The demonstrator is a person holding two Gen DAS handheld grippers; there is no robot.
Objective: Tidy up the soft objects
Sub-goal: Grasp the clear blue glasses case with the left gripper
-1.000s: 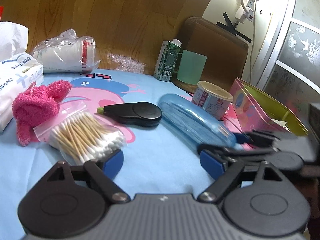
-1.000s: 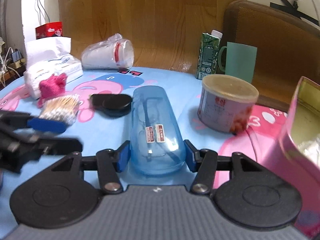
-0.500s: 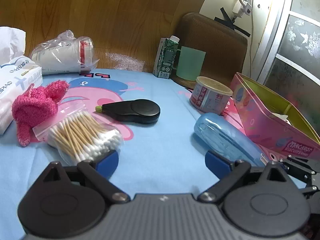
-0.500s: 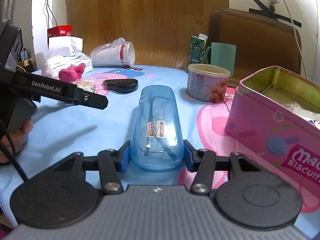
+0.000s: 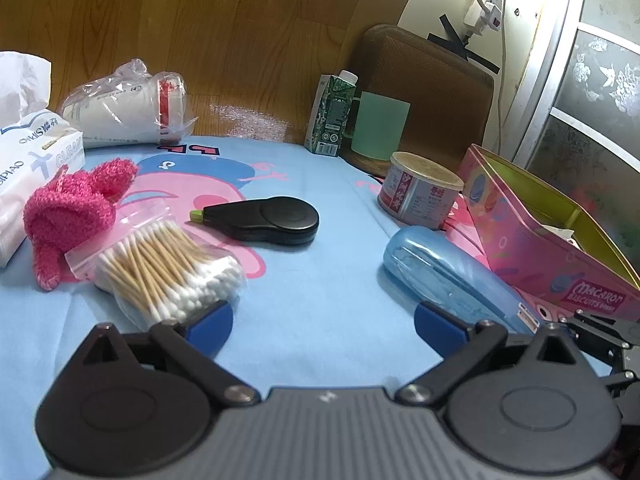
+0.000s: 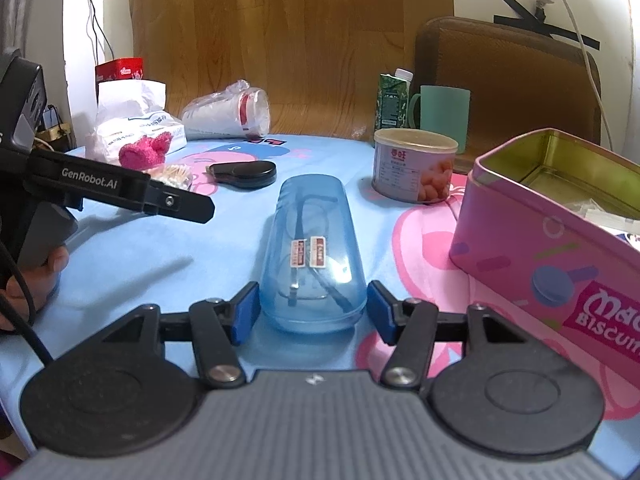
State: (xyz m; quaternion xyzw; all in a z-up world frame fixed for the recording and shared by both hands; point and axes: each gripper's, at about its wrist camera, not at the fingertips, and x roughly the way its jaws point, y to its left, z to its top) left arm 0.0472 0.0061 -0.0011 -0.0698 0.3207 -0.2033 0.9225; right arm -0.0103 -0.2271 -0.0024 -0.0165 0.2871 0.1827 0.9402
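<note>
A fluffy pink knitted piece (image 5: 68, 210) lies at the left beside a bag of cotton swabs (image 5: 168, 268); both show small in the right wrist view, the pink piece (image 6: 146, 152) and the swabs (image 6: 176, 172). A clear blue glasses case (image 6: 312, 252) lies on the blue cloth between my right gripper's (image 6: 312, 310) fingers, which stand slightly apart from its sides. The case also shows in the left wrist view (image 5: 448, 276). My left gripper (image 5: 322, 322) is open and empty, its left finger next to the swab bag.
An open pink biscuit tin (image 6: 560, 216) stands at the right, a round can (image 6: 414, 170) behind the case. A black tape dispenser (image 5: 264, 220), tissue pack (image 5: 28, 168), bagged paper cups (image 5: 128, 110), green carton (image 5: 332, 114) and green mug (image 5: 378, 132) stand farther back.
The right gripper pulled the glasses case back toward the front, beside the pink tin, and its fingers opened slightly off the case. The left gripper stayed open near the swabs.
</note>
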